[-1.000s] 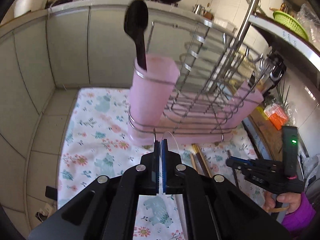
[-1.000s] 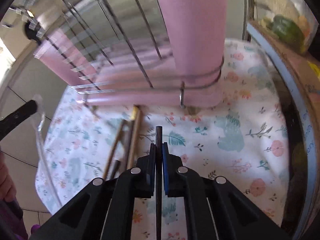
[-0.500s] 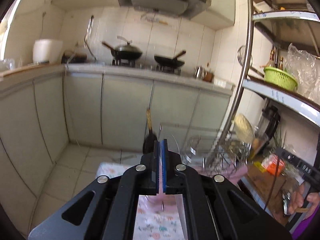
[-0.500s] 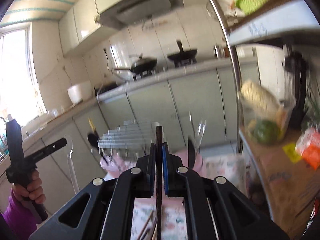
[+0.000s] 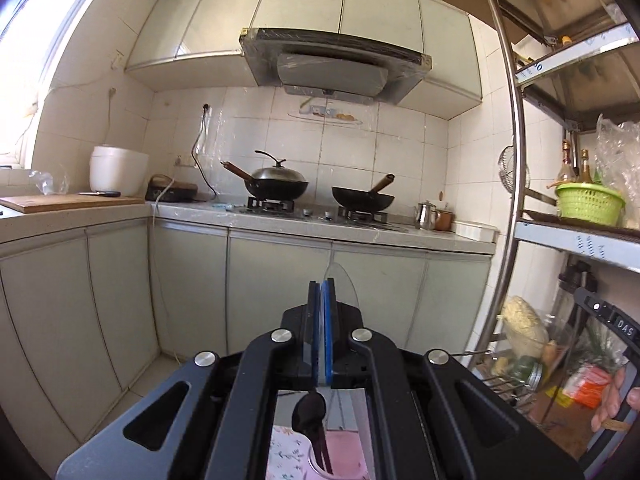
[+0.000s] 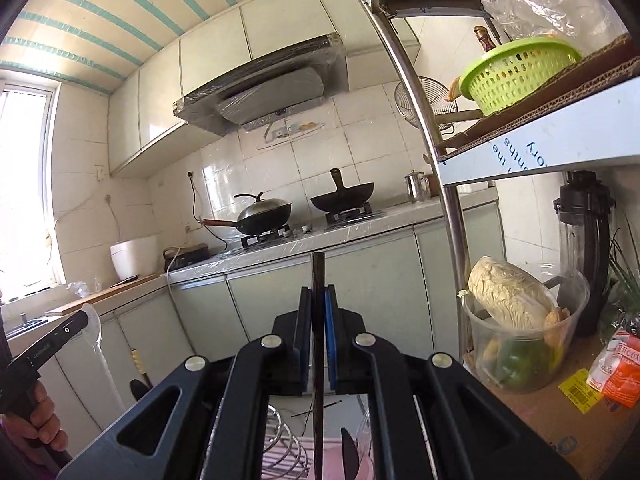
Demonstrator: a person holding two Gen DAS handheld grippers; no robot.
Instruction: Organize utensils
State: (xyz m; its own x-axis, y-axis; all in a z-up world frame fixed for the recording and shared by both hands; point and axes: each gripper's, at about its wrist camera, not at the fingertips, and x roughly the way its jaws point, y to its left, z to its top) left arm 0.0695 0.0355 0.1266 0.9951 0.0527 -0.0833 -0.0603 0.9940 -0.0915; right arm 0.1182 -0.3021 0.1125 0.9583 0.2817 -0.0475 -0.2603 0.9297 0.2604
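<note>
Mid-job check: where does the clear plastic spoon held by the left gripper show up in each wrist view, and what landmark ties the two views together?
Left wrist: the clear plastic spoon rises just right of centre, clamped in the left gripper.
Right wrist: the same spoon hangs at the far left edge, below the left gripper.
Shared landmark: the lidded wok on the stove, in both views.

A floral cloth (image 5: 286, 454) shows low in the left view, with a pink holder (image 5: 344, 456) on it. A black spoon (image 5: 310, 414) stands in the holder.
</note>
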